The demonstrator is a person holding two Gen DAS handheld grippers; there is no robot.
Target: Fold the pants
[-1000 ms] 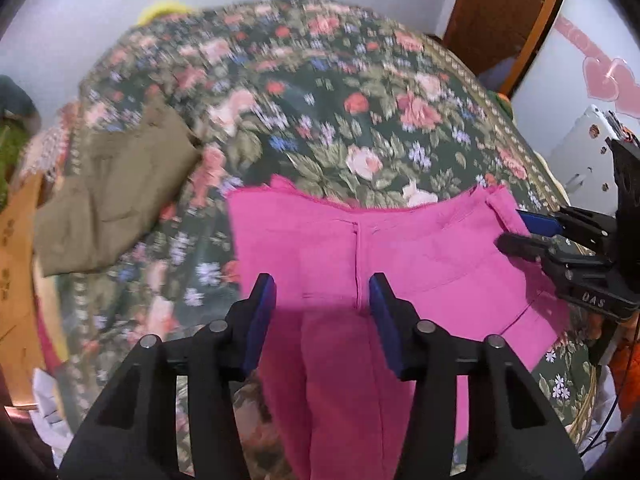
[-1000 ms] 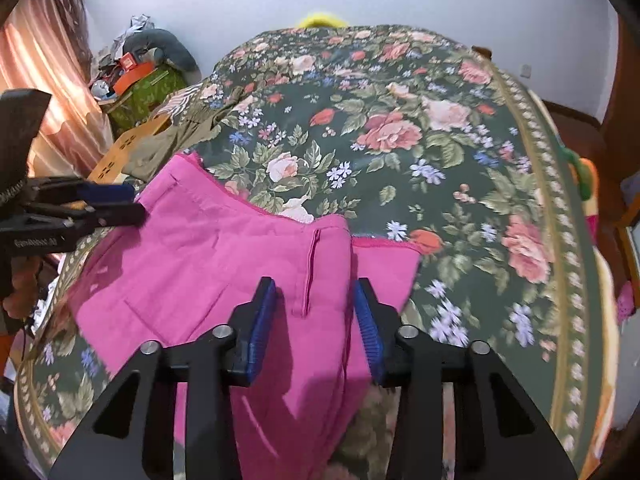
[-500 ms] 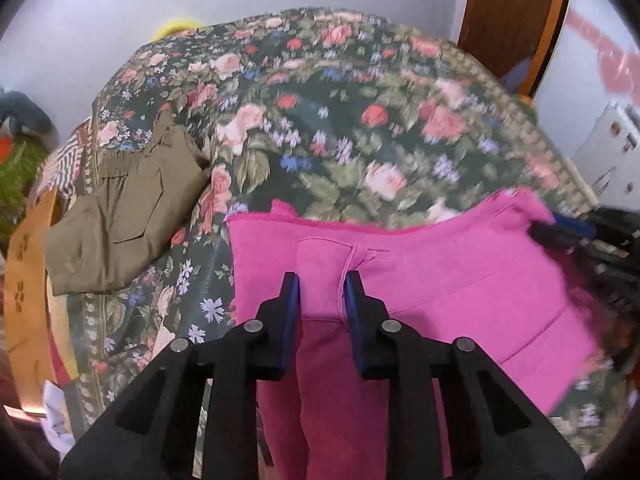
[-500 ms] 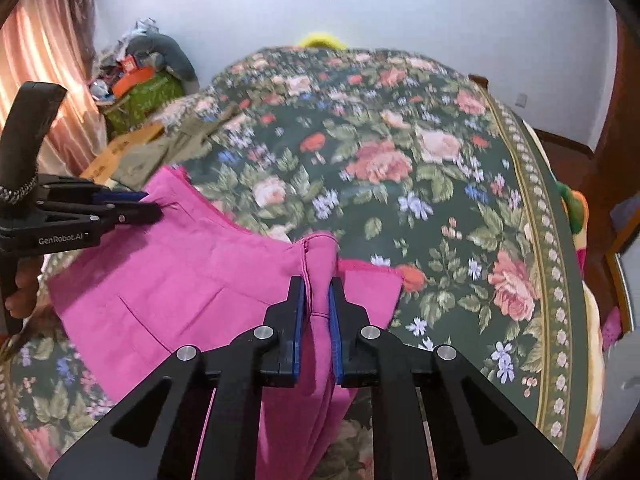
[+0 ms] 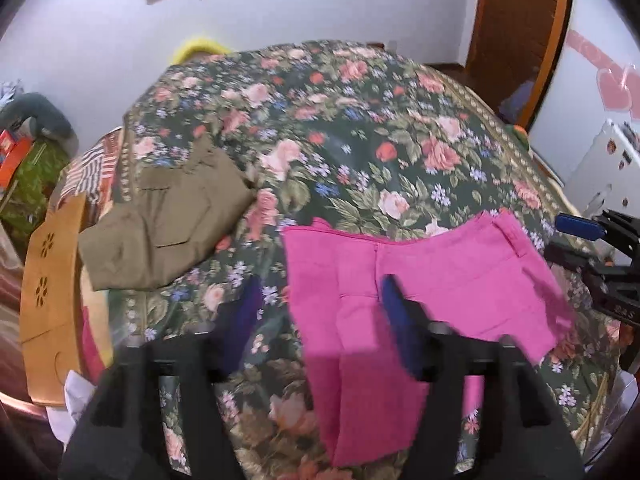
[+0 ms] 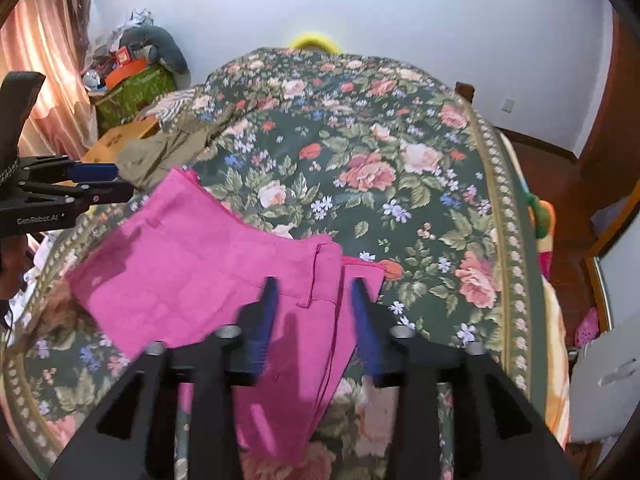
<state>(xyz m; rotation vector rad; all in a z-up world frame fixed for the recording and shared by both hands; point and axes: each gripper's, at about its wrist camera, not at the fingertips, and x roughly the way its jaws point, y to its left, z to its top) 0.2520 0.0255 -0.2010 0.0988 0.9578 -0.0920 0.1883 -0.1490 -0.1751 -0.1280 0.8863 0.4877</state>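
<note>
The pink pants (image 5: 420, 276) lie flat, waistband up, on the floral bed (image 5: 340, 128). Both the left gripper (image 5: 320, 316) and right gripper (image 6: 312, 316) have just been opening their fingers; they stand apart above the cloth, holding nothing.

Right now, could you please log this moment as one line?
left gripper: open | right gripper: open | bright pink cotton pants: released, flat on floral bedspread

Pants (image 5: 420, 276) lie on the bed (image 5: 340, 128), folded garment (image 5: 168, 220) to their left.

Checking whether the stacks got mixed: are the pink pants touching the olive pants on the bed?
Apart. In the left wrist view, floral bedspread shows between the pink pants and the olive pants.
</note>
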